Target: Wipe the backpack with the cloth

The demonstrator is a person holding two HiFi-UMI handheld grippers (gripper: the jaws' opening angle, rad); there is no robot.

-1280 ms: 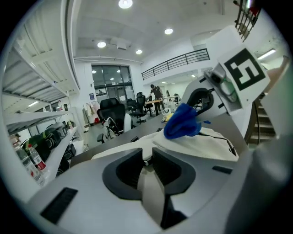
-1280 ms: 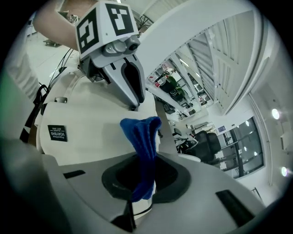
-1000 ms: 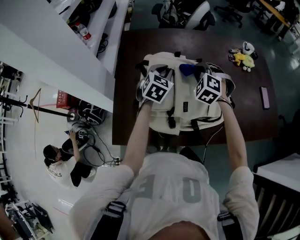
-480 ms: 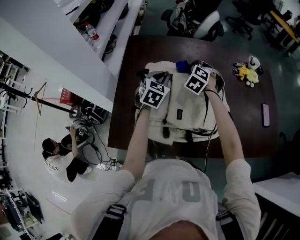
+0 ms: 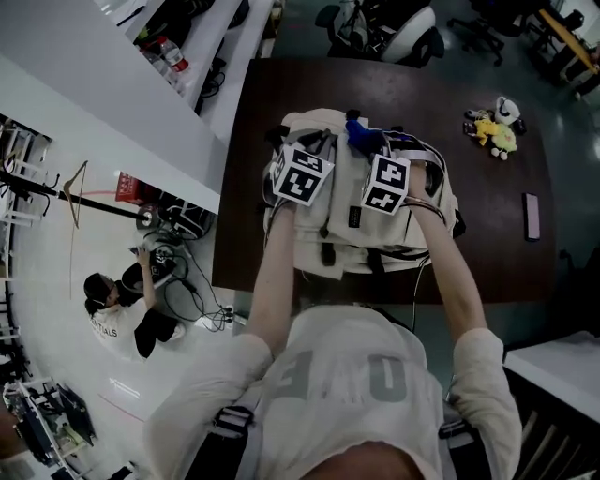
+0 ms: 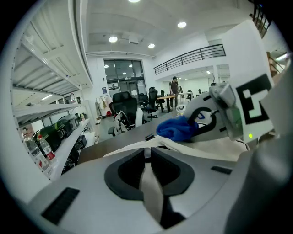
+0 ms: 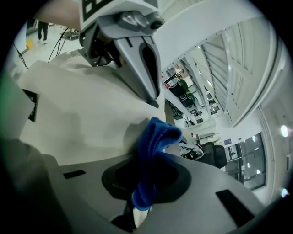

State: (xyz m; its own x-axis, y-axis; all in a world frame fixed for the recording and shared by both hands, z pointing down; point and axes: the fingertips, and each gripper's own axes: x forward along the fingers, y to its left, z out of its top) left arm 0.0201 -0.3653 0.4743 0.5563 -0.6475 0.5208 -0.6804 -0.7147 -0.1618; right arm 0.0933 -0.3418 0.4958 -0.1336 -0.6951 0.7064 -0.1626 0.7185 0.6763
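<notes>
A cream backpack (image 5: 342,230) lies on a dark brown table (image 5: 487,253). My left gripper (image 5: 317,148) sits at the pack's far left; its jaws have just been closing and now pinch a cream fold of the backpack (image 6: 150,187). My right gripper (image 5: 373,150) is shut on a blue cloth (image 5: 358,134), whose bunched end rests against the top of the pack. In the right gripper view the blue cloth (image 7: 155,137) hangs out of my right gripper (image 7: 149,171) onto the cream backpack (image 7: 78,119), and the left gripper (image 7: 137,55) stands just beyond.
Small plush toys (image 5: 494,127) and a flat dark object (image 5: 533,216) lie at the table's right. Office chairs (image 5: 403,23) stand beyond the far edge. White shelving (image 5: 141,103) runs along the left, and a person (image 5: 122,319) crouches on the floor there.
My right gripper has moved left across the pack's top with the blue cloth, then drawn back a little toward me. The left gripper has kept its place.
</notes>
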